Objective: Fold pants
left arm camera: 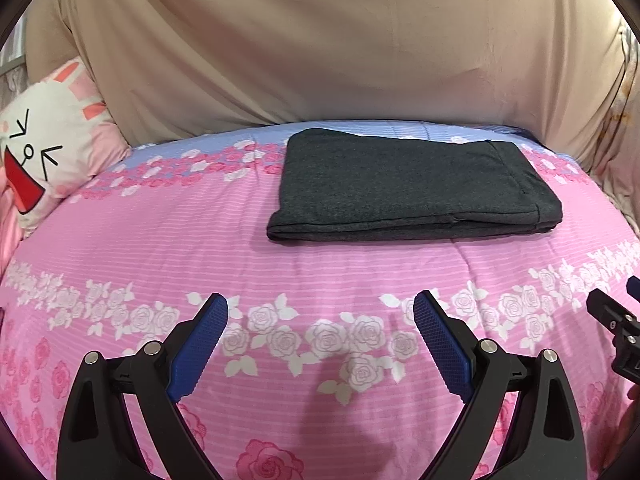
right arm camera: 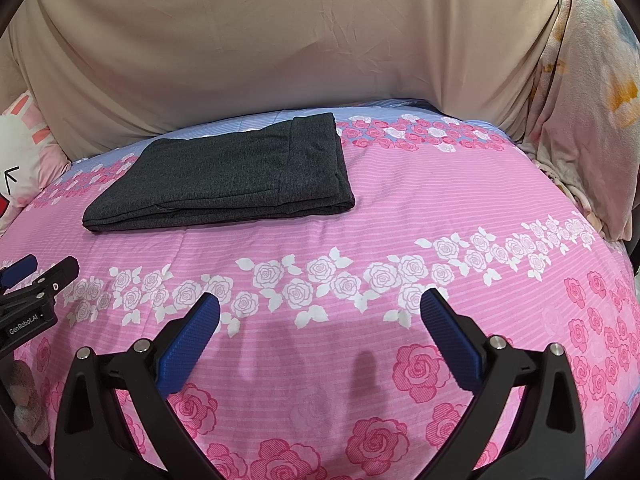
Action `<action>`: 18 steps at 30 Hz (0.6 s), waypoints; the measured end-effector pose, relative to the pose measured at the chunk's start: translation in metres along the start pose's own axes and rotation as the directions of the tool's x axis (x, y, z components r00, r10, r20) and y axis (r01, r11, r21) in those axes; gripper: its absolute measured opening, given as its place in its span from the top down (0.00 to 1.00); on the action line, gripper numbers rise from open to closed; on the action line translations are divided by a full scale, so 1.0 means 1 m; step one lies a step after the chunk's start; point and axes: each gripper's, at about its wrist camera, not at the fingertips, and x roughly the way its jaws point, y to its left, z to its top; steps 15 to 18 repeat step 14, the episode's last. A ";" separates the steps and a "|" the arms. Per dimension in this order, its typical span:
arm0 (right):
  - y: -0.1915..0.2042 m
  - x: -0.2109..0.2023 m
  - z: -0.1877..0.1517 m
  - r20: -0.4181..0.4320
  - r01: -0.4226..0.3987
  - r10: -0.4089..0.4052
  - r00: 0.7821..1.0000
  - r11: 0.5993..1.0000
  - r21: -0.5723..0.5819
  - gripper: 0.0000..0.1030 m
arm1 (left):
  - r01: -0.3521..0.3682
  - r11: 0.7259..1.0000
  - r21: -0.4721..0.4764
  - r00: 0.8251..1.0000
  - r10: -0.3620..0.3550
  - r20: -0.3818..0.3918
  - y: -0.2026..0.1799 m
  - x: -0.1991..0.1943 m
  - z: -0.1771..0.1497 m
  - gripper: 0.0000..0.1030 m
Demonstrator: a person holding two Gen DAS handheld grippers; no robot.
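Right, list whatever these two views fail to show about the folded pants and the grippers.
- Folded dark grey knit pants: underside and inner layers hidden by the top layer in both views.
- Right gripper: cut off by the left wrist view's right edge.
- Left gripper: cut off by the right wrist view's left edge.

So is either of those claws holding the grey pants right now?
No, the pants lie folded on the bedspread, with both the left gripper and right gripper open and apart from them.

Dark grey pants [left arm camera: 412, 188] are showing a matt, heathered knit, lying on a smooth printed cotton-like bedspread [left arm camera: 320, 264]. Gripper fingers [right arm camera: 188, 344] are wearing ribbed blue rubbery pads on matt black plastic, with shiny metal pins.
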 end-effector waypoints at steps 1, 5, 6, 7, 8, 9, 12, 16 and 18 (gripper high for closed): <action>0.000 0.000 0.000 0.000 0.000 0.000 1.000 1.000 0.000 0.05 | -0.010 1.000 -0.006 1.000 0.010 -0.002 0.003 0.000 0.000 0.11; 0.000 0.000 0.000 0.000 0.001 -0.001 1.000 1.000 0.000 0.05 | 0.006 1.000 -0.030 1.000 -0.006 -0.010 0.009 0.002 0.000 0.11; 0.000 0.000 0.000 0.000 0.001 -0.001 1.000 1.000 0.000 0.05 | -0.003 1.000 -0.027 1.000 0.003 -0.004 0.011 0.000 0.000 0.11; 0.000 0.000 0.000 0.000 0.001 -0.001 1.000 1.000 0.000 0.05 | -0.003 1.000 -0.021 1.000 0.003 -0.001 0.010 -0.001 0.000 0.11; 0.000 0.000 0.000 0.000 0.001 -0.001 1.000 1.000 0.001 0.05 | 0.002 1.000 -0.013 1.000 -0.002 -0.001 0.009 -0.002 -0.001 0.12; 0.000 0.000 0.000 0.000 0.001 -0.001 1.000 1.000 0.001 0.05 | 0.005 1.000 -0.001 1.000 -0.005 0.001 0.008 -0.003 -0.001 0.12; 0.000 0.000 0.000 0.000 0.000 0.000 1.000 1.000 0.000 0.05 | 0.011 1.000 0.014 1.000 -0.011 0.007 0.009 -0.007 -0.003 0.12; 0.000 0.001 0.000 0.000 0.000 0.000 1.000 1.000 0.000 0.05 | 0.019 1.000 0.016 1.000 -0.019 0.002 0.010 -0.006 -0.002 0.12; 0.000 0.001 0.000 0.000 0.000 0.000 1.000 1.000 0.000 0.05 | 0.019 1.000 0.016 1.000 -0.019 0.002 0.010 -0.006 -0.002 0.12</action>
